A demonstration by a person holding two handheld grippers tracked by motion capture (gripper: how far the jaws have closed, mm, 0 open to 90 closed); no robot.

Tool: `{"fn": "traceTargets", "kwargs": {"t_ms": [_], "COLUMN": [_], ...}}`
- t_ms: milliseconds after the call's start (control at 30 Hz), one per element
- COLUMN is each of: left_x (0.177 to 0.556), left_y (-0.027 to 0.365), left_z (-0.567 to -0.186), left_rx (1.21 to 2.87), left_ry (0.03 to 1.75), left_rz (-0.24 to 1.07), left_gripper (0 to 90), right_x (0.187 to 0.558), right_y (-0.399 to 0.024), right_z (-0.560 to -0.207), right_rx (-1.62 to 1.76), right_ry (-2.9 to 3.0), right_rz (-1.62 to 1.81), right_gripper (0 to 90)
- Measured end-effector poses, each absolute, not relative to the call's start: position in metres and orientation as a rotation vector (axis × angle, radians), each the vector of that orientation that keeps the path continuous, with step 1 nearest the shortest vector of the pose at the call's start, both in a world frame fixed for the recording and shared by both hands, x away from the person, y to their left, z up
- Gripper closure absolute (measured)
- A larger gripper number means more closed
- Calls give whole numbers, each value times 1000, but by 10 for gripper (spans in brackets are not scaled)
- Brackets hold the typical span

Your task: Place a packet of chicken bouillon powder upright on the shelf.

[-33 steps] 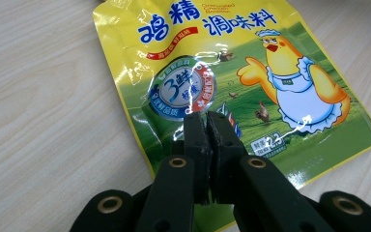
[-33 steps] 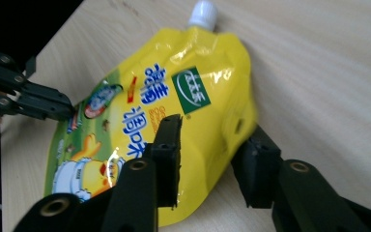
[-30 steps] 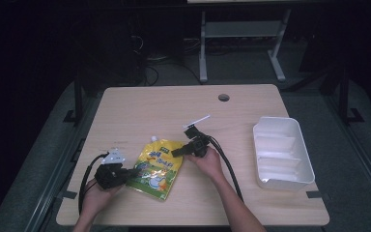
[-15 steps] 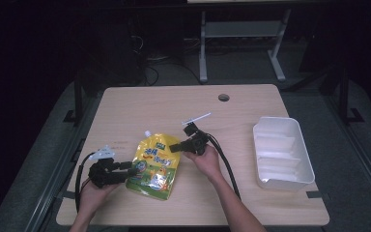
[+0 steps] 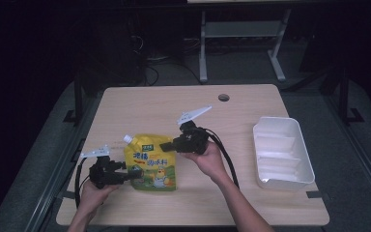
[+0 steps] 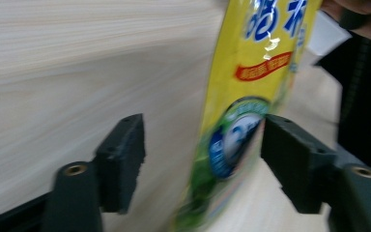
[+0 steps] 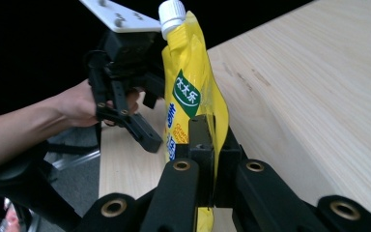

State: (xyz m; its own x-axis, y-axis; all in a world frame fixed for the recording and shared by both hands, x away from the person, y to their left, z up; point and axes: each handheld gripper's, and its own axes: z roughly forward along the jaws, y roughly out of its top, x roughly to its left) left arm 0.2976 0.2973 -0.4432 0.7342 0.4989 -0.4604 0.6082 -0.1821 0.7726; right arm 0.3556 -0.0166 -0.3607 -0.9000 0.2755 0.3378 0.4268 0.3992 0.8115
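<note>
The right gripper point(image 5: 165, 145) is pinching the yellow pouch point(image 5: 150, 164) by its edge and holding it above the table point(image 5: 251, 203) — the left gripper point(image 5: 134, 173) is standing open around it, not pressing — while the white tray point(image 5: 303, 169) is waiting well apart.

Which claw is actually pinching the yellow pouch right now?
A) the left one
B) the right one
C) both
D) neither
B: in the right gripper view the right claw has its jaws shut tight on the edge of the yellow pouch, while in the left gripper view the left claw, whose jaws have just been opening, stands wide with the pouch loose between them.
</note>
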Motion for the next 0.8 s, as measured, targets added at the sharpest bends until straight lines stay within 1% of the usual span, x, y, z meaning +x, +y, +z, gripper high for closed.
{"fn": "traceTargets", "kwargs": {"t_ms": [67,167,267,300,367,433,467,567,667,733,800], "left_x": [296,294,291,291,290,289,288,287,286,286,285], "left_y": [295,293,288,286,284,282,282,279,276,274,273], "left_z": [-442,-440,-437,-437,-437,-436,-435,-433,-432,-433,-433], "left_rx": [1832,1845,1885,1902,1911,1921,1926,1931,1933,1945,1953], "left_ry": [827,789,761,750,742,735,727,710,695,692,693], "left_rz": [-134,-145,-122,-120,-120,-108,-103,-91,-94,-91,-86], "left_gripper": [508,618,680,723,728,740,742,747,752,753,753], "right_x": [351,349,348,348,348,349,350,351,352,353,353], "right_y": [-16,-18,-20,-22,-23,-26,-28,-30,-28,-24,-23], "right_z": [-356,-354,-353,-353,-354,-357,-359,-365,-371,-375,-376], "right_rx": [-603,-596,-594,-596,-600,-609,-614,-632,-634,-625,-615], "right_ry": [-2516,-2523,-2513,-2524,-2526,-2515,-2496,-2472,-2479,-2479,-2471], "right_rz": [-1517,-1522,-1519,-1514,-1511,-1506,-1513,-1503,-1466,-1442,-1440], "right_gripper": [892,890,889,886,881,854,836,740,703,705,727]}}
